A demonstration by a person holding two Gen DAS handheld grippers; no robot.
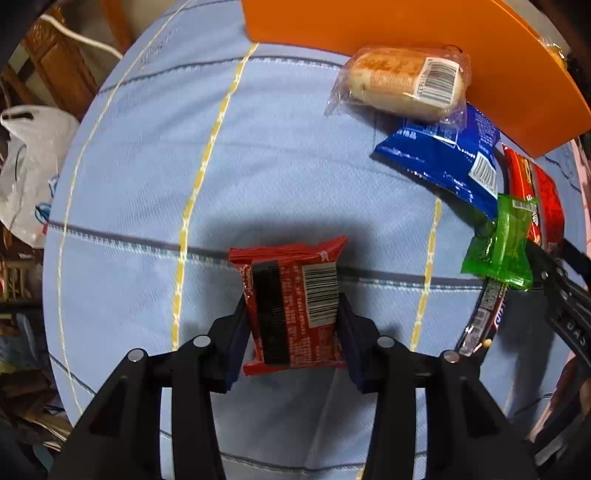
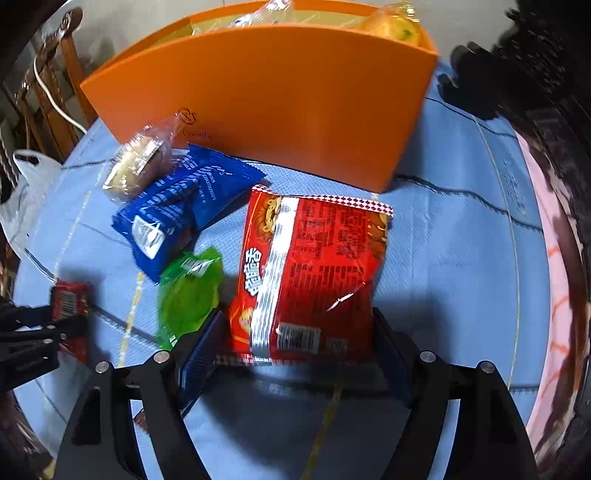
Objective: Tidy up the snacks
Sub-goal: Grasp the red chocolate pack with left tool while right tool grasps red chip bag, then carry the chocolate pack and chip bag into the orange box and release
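Note:
A small red snack packet (image 1: 291,306) with a barcode sits between the pads of my left gripper (image 1: 293,332), which points straight down at the blue tablecloth (image 1: 147,184) and is shut on the packet's two sides. The same packet (image 2: 68,299) and the left gripper (image 2: 29,339) show at the left edge of the right wrist view. My right gripper (image 2: 299,347) straddles the near end of a large red noodle packet (image 2: 314,273) lying flat. Its jaws are wide, with the pads just beside the packet's edges and no squeeze visible. An orange box (image 2: 277,110) stands behind.
In front of the box lie a bread roll in clear wrap (image 1: 406,81), a blue packet (image 1: 443,158), a green packet (image 1: 498,243) and a dark bar wrapper (image 1: 484,314). The box holds wrapped snacks (image 2: 391,26). A white plastic bag (image 1: 29,166) and a wooden chair (image 1: 55,62) are beyond the table's left edge.

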